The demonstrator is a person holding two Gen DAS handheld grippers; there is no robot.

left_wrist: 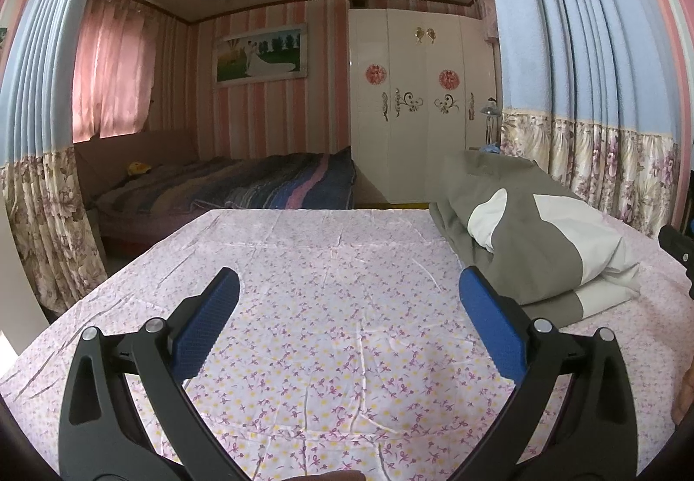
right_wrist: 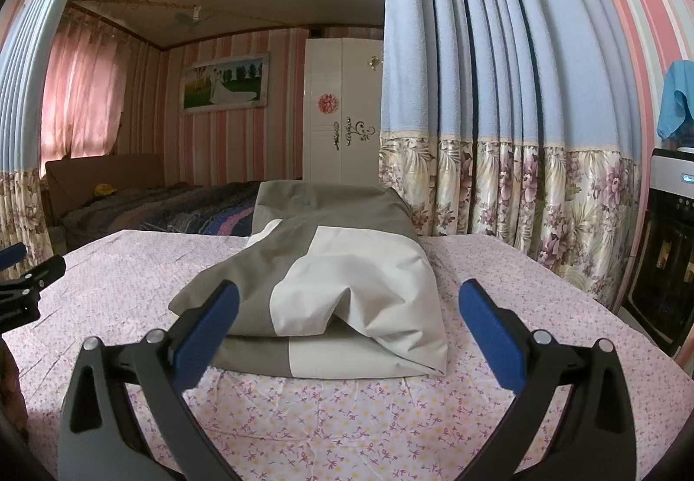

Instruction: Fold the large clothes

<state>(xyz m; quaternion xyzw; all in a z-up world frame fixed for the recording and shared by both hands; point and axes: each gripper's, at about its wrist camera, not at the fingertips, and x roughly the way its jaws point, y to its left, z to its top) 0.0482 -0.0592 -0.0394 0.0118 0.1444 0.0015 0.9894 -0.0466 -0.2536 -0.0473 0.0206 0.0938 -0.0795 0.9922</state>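
Both my grippers, left (left_wrist: 349, 307) and right (right_wrist: 349, 318), are wide and hold nothing. The jacket (right_wrist: 347, 286) lies just ahead of my right gripper. I should pinch one edge low.

We see only a dark bit of the right gripper (left_wrist: 676, 247) at the picture's edge. The folded garment (right_wrist: 329, 286) hides the sheet under it. The wardrobe (right_wrist: 342, 112) is half behind the blue curtain (right_wrist: 477, 47).

Right tongs (right_wrist: 347, 307) hovering wide apart, empty | folded grey-and-white garment (right_wrist: 329, 286) lying on floral worktop (right_wrist: 347, 416) just ahead
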